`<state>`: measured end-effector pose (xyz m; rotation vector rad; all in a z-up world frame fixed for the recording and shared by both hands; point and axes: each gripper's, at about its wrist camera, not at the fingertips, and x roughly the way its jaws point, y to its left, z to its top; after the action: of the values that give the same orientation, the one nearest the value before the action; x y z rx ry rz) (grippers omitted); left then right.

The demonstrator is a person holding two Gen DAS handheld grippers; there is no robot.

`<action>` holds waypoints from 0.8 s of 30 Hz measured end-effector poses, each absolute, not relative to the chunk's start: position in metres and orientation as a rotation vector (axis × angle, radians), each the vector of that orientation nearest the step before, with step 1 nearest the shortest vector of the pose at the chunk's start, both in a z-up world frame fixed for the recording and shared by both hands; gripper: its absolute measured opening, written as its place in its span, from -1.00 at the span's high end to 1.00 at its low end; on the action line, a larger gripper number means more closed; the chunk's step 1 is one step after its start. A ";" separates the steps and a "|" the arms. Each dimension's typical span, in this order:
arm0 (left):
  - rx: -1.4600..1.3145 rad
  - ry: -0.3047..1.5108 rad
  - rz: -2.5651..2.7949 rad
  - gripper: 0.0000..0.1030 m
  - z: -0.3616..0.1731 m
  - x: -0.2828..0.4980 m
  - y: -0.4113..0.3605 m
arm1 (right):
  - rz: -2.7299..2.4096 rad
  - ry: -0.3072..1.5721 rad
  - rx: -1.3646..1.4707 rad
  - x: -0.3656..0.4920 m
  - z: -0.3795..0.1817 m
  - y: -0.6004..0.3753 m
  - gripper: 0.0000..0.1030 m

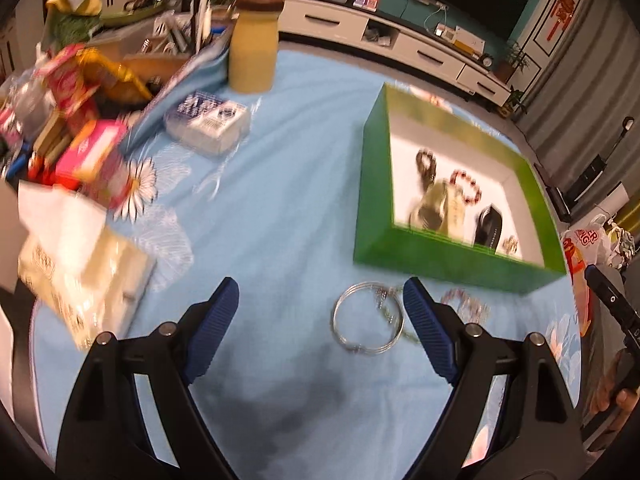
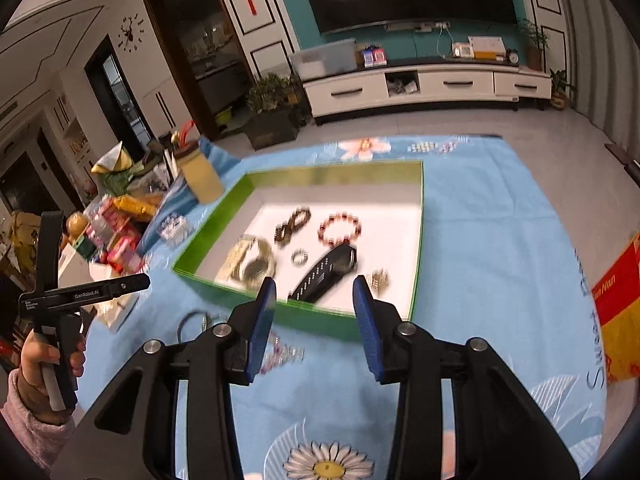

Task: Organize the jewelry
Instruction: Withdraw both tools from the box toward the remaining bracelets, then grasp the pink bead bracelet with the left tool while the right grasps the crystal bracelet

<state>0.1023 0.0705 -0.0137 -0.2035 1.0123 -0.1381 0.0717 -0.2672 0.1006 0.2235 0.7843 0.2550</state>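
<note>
both hand-held grippers, left [image 1: 320, 300] and right [image 2: 314, 300], hover wide and empty, most jewelry already in the green box [image 2: 224, 236], while a silver bangle [image 1: 366, 320] and beaded bracelet [image 1: 466, 304] wait on the surface [image 1: 280, 208] just beside it.

Soft blue cloth [image 1: 288, 200] is covering the worktop; a shiny metal bangle [image 1: 366, 320] is gleaming beside the glossy green cardboard box [image 1: 372, 184]; ribbed blue fingers [image 1: 428, 332] are looking matt.

Silver bangle [image 1: 368, 319] flat on cloth, near green box [image 1: 452, 258] w/ bracelets.
</note>
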 end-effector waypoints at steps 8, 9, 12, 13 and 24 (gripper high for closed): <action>-0.162 1.046 -0.159 -0.66 -0.031 0.075 0.064 | 0.262 0.865 0.222 0.050 0.074 -0.254 0.21; -0.157 1.048 -0.164 -0.66 -0.032 0.071 0.062 | 0.264 0.876 0.214 0.047 0.069 -0.251 0.21; -0.150 1.051 -0.193 -0.66 -0.034 0.064 0.056 | 0.277 0.910 0.202 0.042 0.057 -0.244 0.21; -0.149 1.052 -0.205 -0.66 -0.035 0.062 0.054 | 0.282 0.919 0.201 0.041 0.053 -0.242 0.21; -0.158 1.079 -0.363 -0.34 -0.051 0.049 0.016 | 0.344 1.008 0.232 0.055 0.016 -0.217 0.22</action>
<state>0.0493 0.0156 -0.0506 -0.1582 1.0793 -0.3631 0.0555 -0.2166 0.0158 0.2325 1.0083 0.3442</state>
